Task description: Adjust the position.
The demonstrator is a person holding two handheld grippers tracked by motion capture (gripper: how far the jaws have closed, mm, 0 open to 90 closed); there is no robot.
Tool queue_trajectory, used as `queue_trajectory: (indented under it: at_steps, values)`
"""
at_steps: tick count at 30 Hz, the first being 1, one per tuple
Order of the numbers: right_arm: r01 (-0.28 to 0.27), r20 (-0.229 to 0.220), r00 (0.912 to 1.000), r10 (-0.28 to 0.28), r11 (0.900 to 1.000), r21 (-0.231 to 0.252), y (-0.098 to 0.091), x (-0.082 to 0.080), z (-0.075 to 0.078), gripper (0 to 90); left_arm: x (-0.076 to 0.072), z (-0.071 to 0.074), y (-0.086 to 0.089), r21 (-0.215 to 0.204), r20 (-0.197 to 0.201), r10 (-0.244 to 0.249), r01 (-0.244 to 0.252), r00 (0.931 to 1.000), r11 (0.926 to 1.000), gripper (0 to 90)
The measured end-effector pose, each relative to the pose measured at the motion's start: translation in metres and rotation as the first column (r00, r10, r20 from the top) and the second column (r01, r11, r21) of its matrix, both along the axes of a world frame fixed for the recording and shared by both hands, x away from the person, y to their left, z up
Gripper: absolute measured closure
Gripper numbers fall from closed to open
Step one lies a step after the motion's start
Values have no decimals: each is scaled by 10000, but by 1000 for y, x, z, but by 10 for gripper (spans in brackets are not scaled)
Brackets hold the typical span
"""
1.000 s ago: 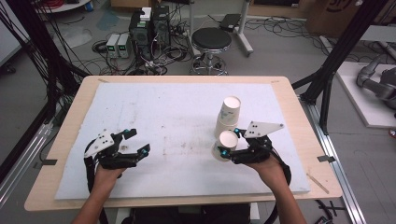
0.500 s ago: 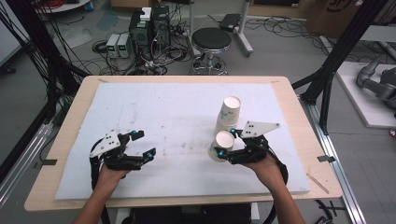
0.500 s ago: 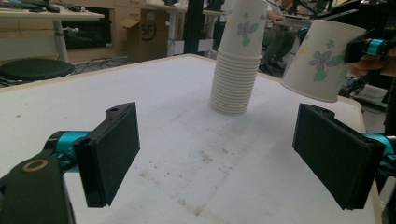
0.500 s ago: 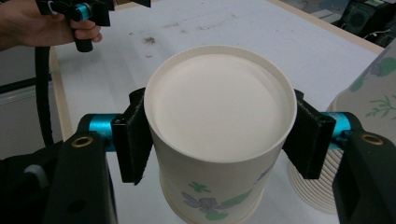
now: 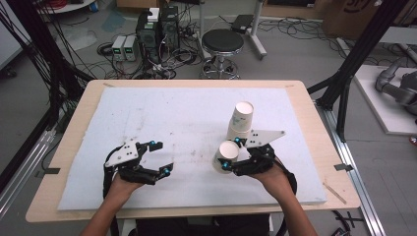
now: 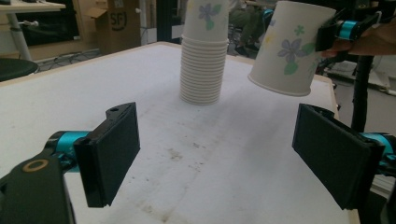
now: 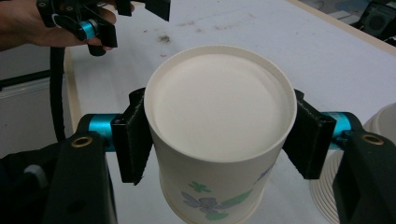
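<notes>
Your right claw (image 5: 230,153) grips a single flowered paper cup (image 5: 225,156) by its sides, upside down and tilted, lifted off the white surface (image 5: 162,118) just beside the stack of cups (image 5: 239,122), while your left claw (image 5: 160,156) hangs wide and empty well apart to the left. Squeeze no harder, since the thin wall would likely buckle. Level the cup before lowering it, and set it down clear of the stack so it doesn't tip the tower.

White foam mat (image 5: 162,118) on wooden table (image 5: 314,123); stool (image 5: 223,42) beyond.
</notes>
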State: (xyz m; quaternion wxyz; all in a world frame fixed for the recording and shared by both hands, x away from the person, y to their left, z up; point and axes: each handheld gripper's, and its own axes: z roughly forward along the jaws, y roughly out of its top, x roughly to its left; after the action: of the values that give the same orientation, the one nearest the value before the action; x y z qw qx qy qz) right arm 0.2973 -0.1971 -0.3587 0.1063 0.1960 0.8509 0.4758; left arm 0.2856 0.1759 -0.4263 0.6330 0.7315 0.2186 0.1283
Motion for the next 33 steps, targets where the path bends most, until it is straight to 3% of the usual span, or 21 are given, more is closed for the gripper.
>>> queue_trajectory:
  at_steps: [9, 17, 33]
  values:
    - [-410, -90, 9991, 411, 9991, 40, 5, -2, -1, 335, -3, 2, -20, 120, 5, -832, 832, 9965, 9965, 150]
    - [-632, -163, 9979, 633, 9980, 66, 11, -2, -1, 335, 1, 1, -49, 286, -116, -1723, 1726, 9850, 9846, 150]
    - [-901, -236, 9956, 902, 9959, 71, 19, -3, -2, 335, 7, 1, -90, 340, -123, -2519, 2522, 9677, 9671, 151]
